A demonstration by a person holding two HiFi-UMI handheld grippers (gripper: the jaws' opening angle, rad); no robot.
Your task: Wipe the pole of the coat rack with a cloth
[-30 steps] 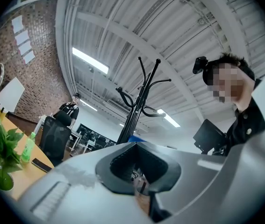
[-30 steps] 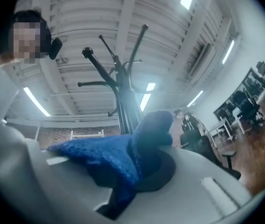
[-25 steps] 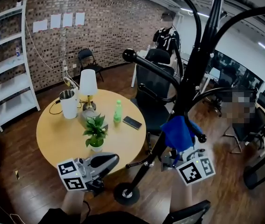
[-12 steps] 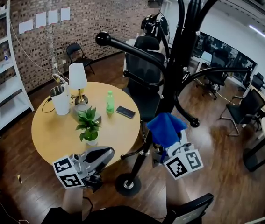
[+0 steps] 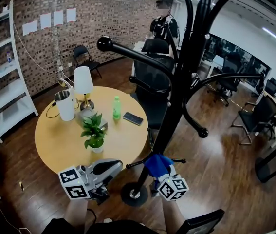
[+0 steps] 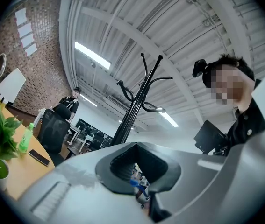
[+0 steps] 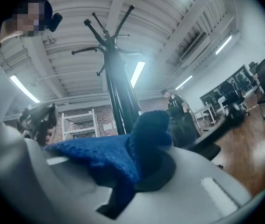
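My right claw [image 5: 159, 174], clamped on the blue cloth [image 5: 157, 163], is sliding down the coat rack pole [image 5: 177, 106] from mid-height toward lower centre, nearly finishing the stroke; my left claw [image 5: 109, 168] is idling, jaws together.

We list one coat rack [image 5: 176, 106], one blue cloth [image 5: 157, 163] and two grippers: the left gripper [image 5: 117, 165] and the right gripper [image 5: 156, 174]. We count one round table [image 5: 60, 140] bearing one lamp [image 5: 83, 81], one kettle [image 5: 64, 105], one potted plant [image 5: 94, 133], one green bottle [image 5: 117, 108] and one phone [image 5: 133, 118] (five items on its top in all). At the brick wall we enter one white shelf unit [image 5: 6, 82], one folding chair [image 5: 82, 56] and four paper sheets [image 5: 58, 17]. One high-backed office chair [image 5: 152, 77] beside the table; the further office chairs at right we cannot count surely. One person [image 5: 163, 26] at the back.
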